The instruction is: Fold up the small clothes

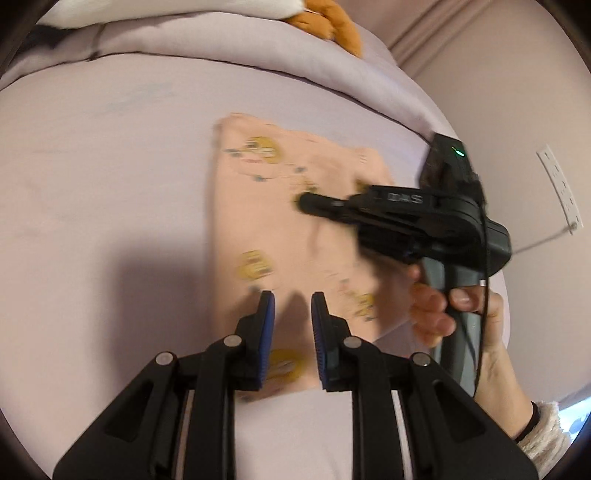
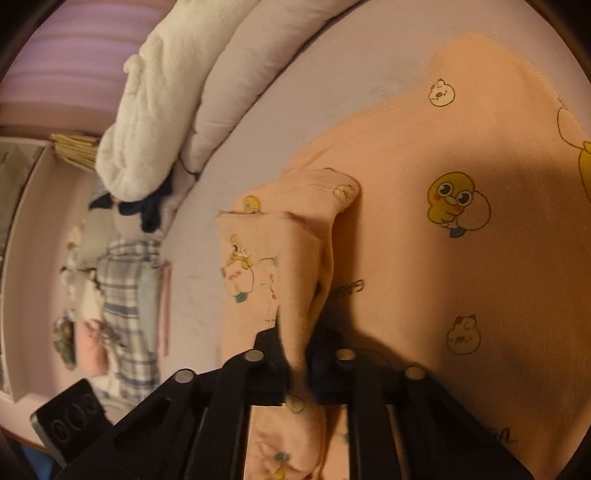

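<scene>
Garment: a small peach garment (image 1: 280,221) with yellow duck prints lies spread on the lilac bedsheet (image 1: 103,184), roughly mid-bed, below the pillows.
Sleeve: in the right wrist view a narrow sleeve or side flap (image 2: 280,266) is lifted off the body of the cloth and stands up as a pinched ridge.
Right gripper: the right gripper (image 2: 295,354) has its jaws clamped on that flap, with cloth bunched between the pads; from the left wrist view its tips sit over the middle of the garment.
Left gripper: the left gripper (image 1: 291,314) hovers at the near hem, jaws parted with nothing between them.
Step in hand: it looks like the flap is being carried inward across the body.
Doing it well: I'd keep the pull low and level, lay the flap flat along a straight crease, and let the free claw pin the hem so the piece doesn't slide.
Risk: the soft knit may drag and wrinkle underneath.
Surroundings: a white blanket (image 2: 147,110) and orange plush toy (image 1: 328,22) lie at the head of the bed.
</scene>
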Available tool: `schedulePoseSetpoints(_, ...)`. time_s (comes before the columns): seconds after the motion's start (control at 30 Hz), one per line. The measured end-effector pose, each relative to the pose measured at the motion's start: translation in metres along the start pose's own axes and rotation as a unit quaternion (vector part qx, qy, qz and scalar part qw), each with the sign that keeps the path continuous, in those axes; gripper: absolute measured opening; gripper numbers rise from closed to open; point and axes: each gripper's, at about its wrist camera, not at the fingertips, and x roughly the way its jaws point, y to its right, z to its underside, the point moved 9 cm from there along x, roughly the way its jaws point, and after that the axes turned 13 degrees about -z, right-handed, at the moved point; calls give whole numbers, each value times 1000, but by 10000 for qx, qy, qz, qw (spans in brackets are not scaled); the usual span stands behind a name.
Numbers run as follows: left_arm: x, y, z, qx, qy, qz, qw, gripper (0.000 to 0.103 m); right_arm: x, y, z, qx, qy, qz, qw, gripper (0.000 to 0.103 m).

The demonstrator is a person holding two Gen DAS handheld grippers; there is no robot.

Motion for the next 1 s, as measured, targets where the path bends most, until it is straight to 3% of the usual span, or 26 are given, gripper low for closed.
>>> schedulePoseSetpoints(0.17,-6,-21,-4,-170,93,-74,9998,19,-22,-25,-10,-517,186,93,9984,8)
schedulePoseSetpoints(0.33,-7,-8,6,-129,161,53,9998,23,-72,-38,-40,-904,501,492,9934,8)
schedulePoseSetpoints(0.53,10,27,4,139,77,120,9998,23,-108,9,-62,-824,721,1309,9853,8)
schedulePoseSetpoints(0.7,26,54,-9,332,85,137,9993,23,-99,48,-58,-397,580,1460,9868,8)
schedulePoseSetpoints(0.77,29,61,-17,381,139,125,9991,23,-105,46,-59,-454,745,1470,9853,11)
schedulePoseSetpoints(0.87,30,67,-34,437,325,72,9985,23,-126,24,-60,-1022,1261,1752,9711,18)
schedulePoseSetpoints(0.9,31,69,-41,443,414,58,9981,23,-129,13,-55,-1236,1338,1645,9694,18)
schedulePoseSetpoints(1.0,34,70,-53,423,553,65,9975,21,-121,-13,-30,-1726,1040,1157,9726,18)
